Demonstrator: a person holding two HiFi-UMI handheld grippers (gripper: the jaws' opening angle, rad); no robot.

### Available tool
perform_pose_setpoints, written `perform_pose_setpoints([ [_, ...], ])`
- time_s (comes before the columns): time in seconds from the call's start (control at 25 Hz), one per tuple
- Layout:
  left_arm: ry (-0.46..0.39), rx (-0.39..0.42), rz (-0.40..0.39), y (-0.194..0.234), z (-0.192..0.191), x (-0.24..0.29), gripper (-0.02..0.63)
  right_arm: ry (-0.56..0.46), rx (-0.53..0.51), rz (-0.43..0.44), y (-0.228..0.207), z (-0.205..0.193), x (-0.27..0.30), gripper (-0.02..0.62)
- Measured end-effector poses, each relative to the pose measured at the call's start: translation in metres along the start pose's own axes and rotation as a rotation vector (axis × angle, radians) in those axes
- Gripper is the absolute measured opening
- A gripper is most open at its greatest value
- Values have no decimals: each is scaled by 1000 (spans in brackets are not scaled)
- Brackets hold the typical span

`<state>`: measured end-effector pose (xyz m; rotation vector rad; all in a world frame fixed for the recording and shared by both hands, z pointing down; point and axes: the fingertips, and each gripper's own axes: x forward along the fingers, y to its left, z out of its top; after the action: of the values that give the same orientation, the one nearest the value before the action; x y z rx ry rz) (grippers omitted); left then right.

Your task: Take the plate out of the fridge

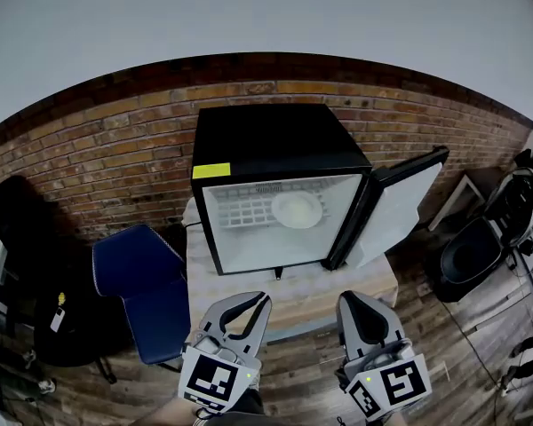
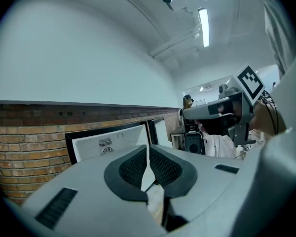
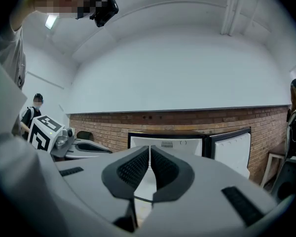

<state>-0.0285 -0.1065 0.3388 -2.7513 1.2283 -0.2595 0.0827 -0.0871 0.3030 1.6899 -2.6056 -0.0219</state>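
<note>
**Fridge open, plate not yet reached**

Well left of the fridge (image 1: pixel 280 140), a blue chair (image 1: pixel 138 278) stands against the brick wall (image 1: pixel 115 140). In front of the fridge and toward its left side, the left claw (image 1: pixel 265 298) hangs over the near edge of the desk (image 1: pixel 293 287) that carries the fridge. Its own view shows the two ribbed pads pressed together at the tips, with nothing pinched between them.

The fridge faces the person with its inside lit and in plain sight, and a yellow label (image 1: pixel 211 170) sits on its top left corner. The plate (image 1: pixel 298 209) lies inside the fridge on a white wire shelf (image 1: pixel 244 211), toward the right of the middle and near the back. It looks round and pale, and neither claw is near it.

In front of the fridge on its right side, the right claw (image 1: pixel 351 295) is also pressed together and empty, pointing at the opening. The door (image 1: pixel 400 207) stands swung wide open on the right side of the fridge.

By my reading, the opening step is done, since the door stands clear of the way in. Everything to do with the plate is left. A claw has to spread, go into the fridge, close on the rim of the plate, lift it off the shelf and bring it out past the door frame.
</note>
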Motion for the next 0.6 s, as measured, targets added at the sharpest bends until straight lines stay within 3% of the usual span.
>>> perform_pose_setpoints([
  [0.32,-3,24,-42,66,-6,49,29,19,9,-37,-16,2,76,32],
  [0.6,-23,7,-72,99,-6,78,29,32,9,-81,-27,1,115,32],
])
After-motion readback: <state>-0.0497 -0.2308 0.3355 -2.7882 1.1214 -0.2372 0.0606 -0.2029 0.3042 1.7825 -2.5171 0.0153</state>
